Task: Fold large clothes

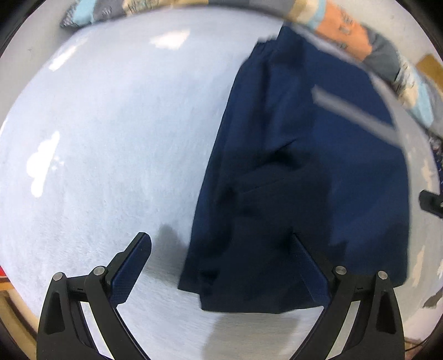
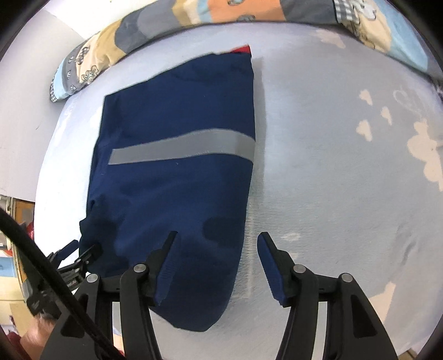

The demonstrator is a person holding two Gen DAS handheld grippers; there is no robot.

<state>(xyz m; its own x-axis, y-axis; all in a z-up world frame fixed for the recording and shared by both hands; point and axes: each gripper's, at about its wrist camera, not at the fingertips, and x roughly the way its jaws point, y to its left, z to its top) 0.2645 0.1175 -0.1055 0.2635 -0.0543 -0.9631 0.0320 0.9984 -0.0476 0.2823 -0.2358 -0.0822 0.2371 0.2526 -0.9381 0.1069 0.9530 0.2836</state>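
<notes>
Pale bedsheet (image 2: 332, 171); folded navy garment (image 2: 177, 193) beneath spread jaws, ungripped.

A navy garment (image 2: 177, 193) of smooth, matt woven cloth is laid on a pale blue bed sheet (image 2: 318, 193) of soft, faintly nubbed fabric. Across the garment a grey band (image 2: 182, 148) with a slight sheen is sewn. Beyond the garment a patchwork quilt (image 2: 249, 11) of printed matt cotton is seen. The right gripper (image 2: 217, 243) and left gripper (image 1: 221, 243) are made of matt black plastic with bright metal pins; their pads (image 2: 270, 265) are faced in ribbed blue rubber.
</notes>
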